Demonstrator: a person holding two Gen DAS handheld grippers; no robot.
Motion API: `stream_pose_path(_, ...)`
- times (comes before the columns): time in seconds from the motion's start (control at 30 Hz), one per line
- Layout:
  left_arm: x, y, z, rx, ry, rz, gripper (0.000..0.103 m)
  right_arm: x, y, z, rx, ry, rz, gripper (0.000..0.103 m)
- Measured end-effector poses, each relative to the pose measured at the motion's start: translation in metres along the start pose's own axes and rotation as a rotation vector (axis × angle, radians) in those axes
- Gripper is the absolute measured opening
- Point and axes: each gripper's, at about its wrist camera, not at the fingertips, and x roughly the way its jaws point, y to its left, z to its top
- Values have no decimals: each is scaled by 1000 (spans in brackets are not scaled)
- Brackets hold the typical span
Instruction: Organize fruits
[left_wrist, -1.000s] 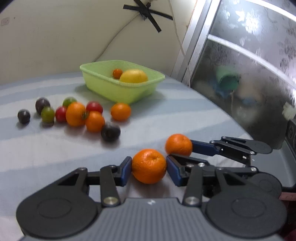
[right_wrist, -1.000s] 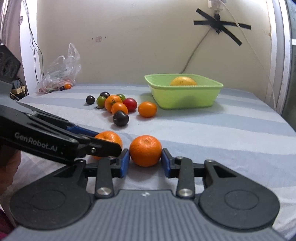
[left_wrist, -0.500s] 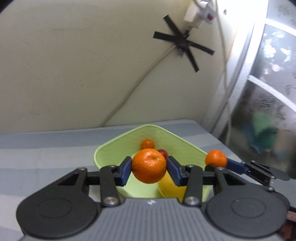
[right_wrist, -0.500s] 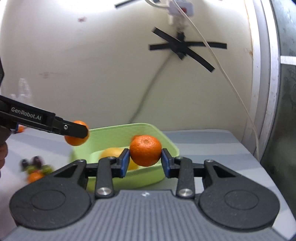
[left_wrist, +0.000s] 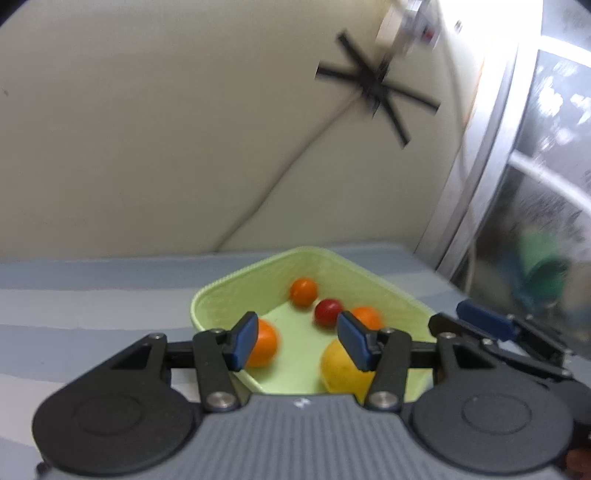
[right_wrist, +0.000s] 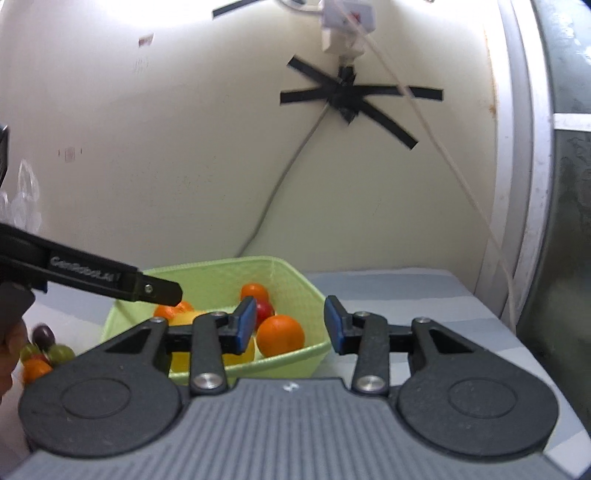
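Your left gripper (left_wrist: 297, 341) and right gripper (right_wrist: 290, 325) both hang over the green basket (left_wrist: 369, 267), their fingers just spread apart with nothing between them. Both oranges (left_wrist: 262, 347) (right_wrist: 280, 335) now lie inside the basket beside a lemon (left_wrist: 341, 367) and a red tomato (left_wrist: 328, 312).

Both hand-held grippers, a second ago low over the striped surface and each clamped on an orange, now hang over the green basket (left_wrist: 236, 282). Left hand-held gripper (left_wrist: 297, 341): jaws have just been opening, nothing between them; its orange (left_wrist: 263, 347) lies in the basket's near left part. Right hand-held gripper (right_wrist: 290, 325): jaws likewise just opening, empty; its orange (right_wrist: 280, 335) rests in the basket below.
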Motion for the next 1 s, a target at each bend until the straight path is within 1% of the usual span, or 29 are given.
stream_pose_path(0.13,-54,0,-12,2,-77,-44,49,-32,-8,3,81,-38,30,43)
stream_pose_path(0.23,-88,10,-32,-8,-95,-50,49,-57,-13,-6,162,-44,75,43)
stream_pose_path(0.27,-98,17,-41,-13,-96,-40,49,-63,-13,-10,175,-38,87,43)
stream_pose_path(0.33,-116,31,-59,-15,-91,5,49,-74,-9,-20,198,-10,113,43)
stream_pose_path(0.4,-126,47,-77,-26,-63,68,49,-81,-2,-30,208,28,139,43)
stream_pose_path(0.43,-130,54,-84,-37,-46,88,49,-84,3,-35,207,45,152,42)
stream_pose_path(0.53,-133,70,-104,-52,14,140,49,-91,22,-46,165,82,178,41)
stream_pose_path(0.57,-133,73,-109,-55,22,141,49,-90,29,-48,147,94,187,38)
stream_pose_path(0.67,-133,78,-117,-73,34,108,49,-86,49,-52,99,130,221,38)
stream_pose_path(0.83,-125,79,-112,-88,17,48,49,-75,78,-46,18,168,286,38)
stream_pose_path(0.93,-128,84,-113,-113,2,19,49,-67,98,-39,-72,170,319,38)
stream_pose_path(1.0,-128,86,-114,-135,-5,9,49,-60,111,-37,-137,169,316,38)
